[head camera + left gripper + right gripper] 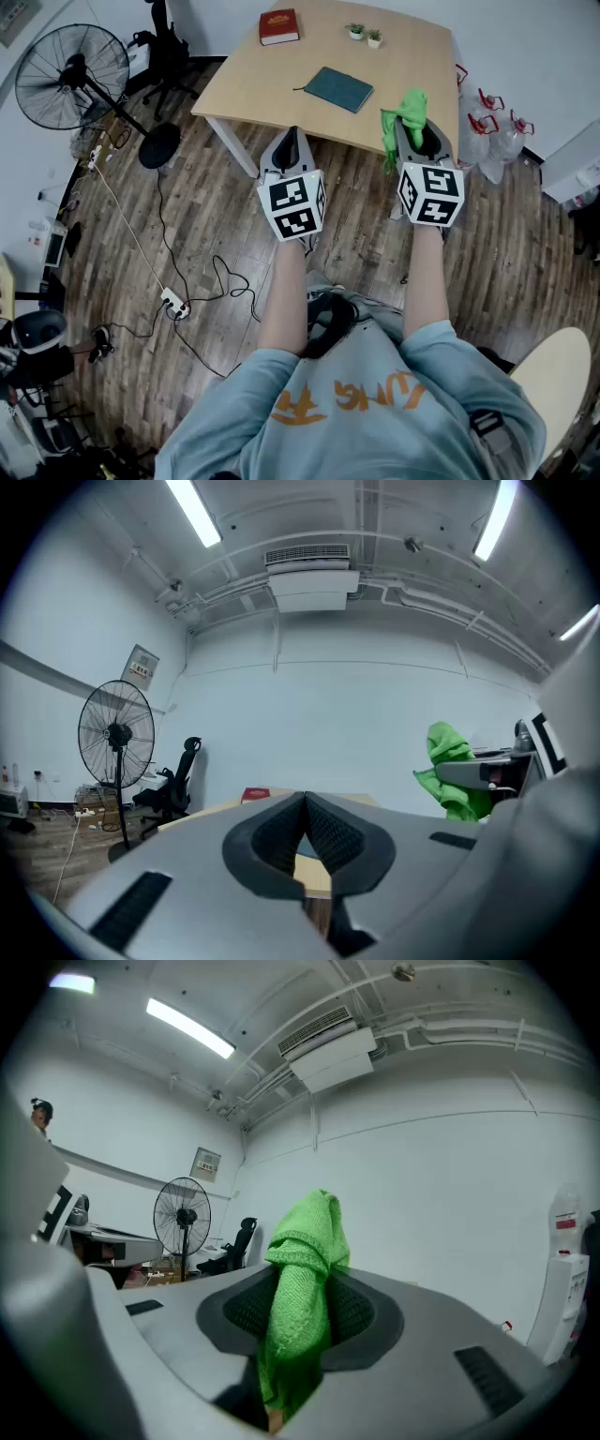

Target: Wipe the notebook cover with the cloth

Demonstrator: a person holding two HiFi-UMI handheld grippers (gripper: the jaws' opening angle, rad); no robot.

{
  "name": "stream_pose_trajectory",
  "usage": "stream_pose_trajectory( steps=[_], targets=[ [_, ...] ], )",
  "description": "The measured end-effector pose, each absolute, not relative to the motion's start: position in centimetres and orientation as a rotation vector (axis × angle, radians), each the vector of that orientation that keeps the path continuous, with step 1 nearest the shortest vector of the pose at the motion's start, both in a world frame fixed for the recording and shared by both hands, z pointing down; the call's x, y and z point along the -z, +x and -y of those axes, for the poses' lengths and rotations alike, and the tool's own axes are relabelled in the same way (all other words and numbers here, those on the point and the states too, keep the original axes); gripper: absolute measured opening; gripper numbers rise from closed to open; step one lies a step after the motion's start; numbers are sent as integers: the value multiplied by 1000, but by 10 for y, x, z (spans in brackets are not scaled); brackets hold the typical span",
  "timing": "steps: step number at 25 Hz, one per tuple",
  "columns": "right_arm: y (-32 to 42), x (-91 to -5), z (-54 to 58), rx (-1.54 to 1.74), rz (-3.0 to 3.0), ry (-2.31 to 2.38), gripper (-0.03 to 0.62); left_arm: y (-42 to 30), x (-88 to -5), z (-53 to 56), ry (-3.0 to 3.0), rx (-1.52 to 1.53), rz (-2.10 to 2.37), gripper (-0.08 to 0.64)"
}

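A dark teal notebook lies flat near the middle of the wooden table. My right gripper is shut on a bright green cloth, which bunches above its jaws and hangs down; it is held over the table's near edge, to the right of the notebook. My left gripper is shut with nothing between its pads, held in the air in front of the table's near edge, short of the notebook. The cloth also shows at the right of the left gripper view.
A red book lies at the table's far left and two small potted plants stand at its back. A floor fan and an office chair stand to the left. Cables and a power strip lie on the wood floor.
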State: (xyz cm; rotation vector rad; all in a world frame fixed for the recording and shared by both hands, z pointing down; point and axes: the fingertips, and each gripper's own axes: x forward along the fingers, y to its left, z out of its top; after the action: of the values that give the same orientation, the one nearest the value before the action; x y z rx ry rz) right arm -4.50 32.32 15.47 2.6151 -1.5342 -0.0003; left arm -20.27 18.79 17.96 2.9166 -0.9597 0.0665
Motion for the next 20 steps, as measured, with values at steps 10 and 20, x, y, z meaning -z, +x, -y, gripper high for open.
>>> stream_pose_trajectory(
  steps=[10, 20],
  targets=[
    [-15, -144, -325, 19, 1533, 2665, 121, -172, -175, -187, 2936, -68, 928, 15],
    [24, -147, -340, -18, 1465, 2752, 121, -143, -175, -182, 2942, -95, 892, 15]
  ],
)
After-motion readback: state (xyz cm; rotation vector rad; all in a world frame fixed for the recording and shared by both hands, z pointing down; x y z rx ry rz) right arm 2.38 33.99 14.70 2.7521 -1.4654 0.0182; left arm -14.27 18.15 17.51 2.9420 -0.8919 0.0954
